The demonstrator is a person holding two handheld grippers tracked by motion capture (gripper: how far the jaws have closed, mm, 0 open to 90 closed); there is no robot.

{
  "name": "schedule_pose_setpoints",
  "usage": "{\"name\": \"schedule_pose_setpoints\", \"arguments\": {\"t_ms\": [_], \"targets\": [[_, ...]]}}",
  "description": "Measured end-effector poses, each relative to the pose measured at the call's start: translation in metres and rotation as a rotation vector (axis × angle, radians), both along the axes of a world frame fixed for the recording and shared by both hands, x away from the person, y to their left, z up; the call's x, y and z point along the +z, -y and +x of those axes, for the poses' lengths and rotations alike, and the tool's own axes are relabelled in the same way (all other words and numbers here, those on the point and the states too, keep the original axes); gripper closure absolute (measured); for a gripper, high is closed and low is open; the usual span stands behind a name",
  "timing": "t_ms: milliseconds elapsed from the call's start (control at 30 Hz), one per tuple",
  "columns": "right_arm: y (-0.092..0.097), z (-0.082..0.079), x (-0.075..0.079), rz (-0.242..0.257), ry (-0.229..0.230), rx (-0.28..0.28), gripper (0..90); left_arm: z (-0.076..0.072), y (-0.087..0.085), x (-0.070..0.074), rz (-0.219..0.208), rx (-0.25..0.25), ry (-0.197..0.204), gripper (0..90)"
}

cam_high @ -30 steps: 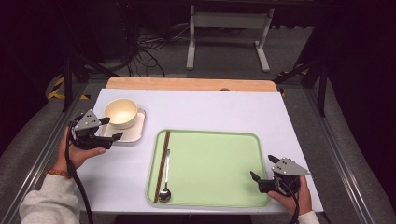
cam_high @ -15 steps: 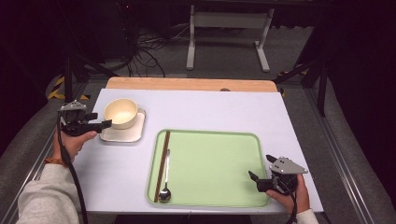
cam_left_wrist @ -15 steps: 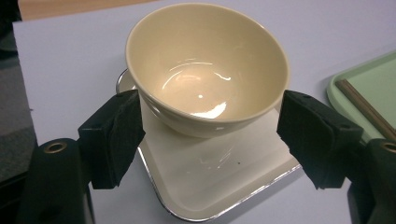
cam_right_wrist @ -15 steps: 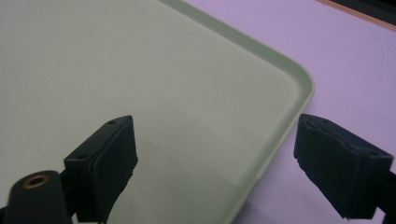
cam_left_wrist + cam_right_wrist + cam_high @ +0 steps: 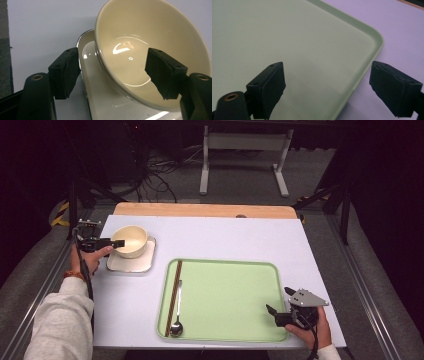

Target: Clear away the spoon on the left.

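A cream bowl stands on a white square plate at the table's left. My left gripper comes at it from the left. In the left gripper view the bowl sits between the jaws of the open left gripper; one pad is outside the rim and the other over the bowl's inside, with the plate beneath. My right gripper is open at the near right corner of a green tray. In the right gripper view the right gripper straddles the edge of the tray.
Dark chopsticks and a metal spoon lie along the tray's left side. The white table top ends in a wooden strip at the back. Metal rails run down both sides.
My left gripper has swung away from the plate's near left side, moved farther back and turned right, so its jaws now reach the bowl's rim. The right gripper has barely shifted.
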State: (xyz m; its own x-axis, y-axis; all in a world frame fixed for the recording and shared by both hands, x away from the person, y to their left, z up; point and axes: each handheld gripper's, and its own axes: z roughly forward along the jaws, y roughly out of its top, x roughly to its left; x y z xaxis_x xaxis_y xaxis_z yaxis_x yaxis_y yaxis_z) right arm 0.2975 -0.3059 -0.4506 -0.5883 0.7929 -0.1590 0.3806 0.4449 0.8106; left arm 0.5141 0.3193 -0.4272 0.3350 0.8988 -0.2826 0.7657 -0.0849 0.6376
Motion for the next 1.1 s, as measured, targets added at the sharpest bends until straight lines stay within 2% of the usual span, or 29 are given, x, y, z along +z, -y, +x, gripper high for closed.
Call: {"name": "schedule_pose_setpoints", "arguments": {"t_ms": [33, 133, 200, 233, 267, 367, 400, 433, 567, 633, 700, 800, 867, 1100], "targets": [[0.0, 0.0, 0.0, 0.0, -0.001, 0.0, 13.6, 0.002, 0.001, -0.001, -0.01, 0.003, -0.004, 31.3], [0.001, 0.0, -0.001, -0.003, -0.005, -0.001, 13.6, 0.007, 0.005, -0.006, 0.003, 0.012, -0.02, 35.6], [0.001, 0.0, -0.001, -0.008, -0.004, -0.001, 13.6, 0.009, 0.005, -0.011, -0.005, 0.037, -0.027, 39.5], [0.001, 0.0, -0.001, -0.004, -0.004, -0.001, 13.6, 0.01, 0.005, -0.012, -0.011, 0.04, -0.028, 43.9], [0.001, 0.0, -0.001, -0.003, -0.003, -0.002, 13.6, 0.01, 0.003, -0.013, -0.036, 0.04, -0.029, 46.0], [0.001, 0.0, -0.001, -0.001, -0.002, -0.006, 13.6, 0.01, 0.001, -0.014, -0.025, 0.052, -0.023, 57.5], [0.001, 0.0, -0.002, -0.004, -0.005, -0.005, 13.6, 0.01, 0.001, -0.015, -0.049, 0.043, -0.016, 61.3], [0.001, 0.0, -0.002, -0.007, -0.007, -0.003, 13.6, 0.01, 0.002, -0.015, -0.039, 0.05, -0.008, 67.5], [0.001, 0.0, -0.002, -0.012, -0.01, -0.004, 13.6, 0.009, 0.006, -0.012, 0.02, 0.067, 0.014, 76.8], [0.001, 0.0, -0.002, -0.011, -0.007, -0.002, 13.5, 0.009, 0.006, -0.011, 0.002, 0.057, 0.028, 82.2], [0.001, 0.0, -0.002, -0.008, -0.008, -0.003, 13.5, 0.009, 0.008, -0.01, 0.02, 0.049, 0.024, 82.3], [0.002, 0.001, -0.002, -0.007, -0.009, -0.005, 13.5, 0.008, 0.008, -0.009, 0.012, 0.052, 0.028, 82.2], [0.001, 0.001, -0.001, -0.009, -0.008, -0.006, 13.4, 0.007, 0.007, -0.009, -0.008, 0.051, 0.026, 82.2], [0.001, 0.001, -0.001, -0.012, -0.01, -0.004, 13.4, 0.004, 0.008, -0.003, -0.001, 0.041, 0.047, 82.0]]}}
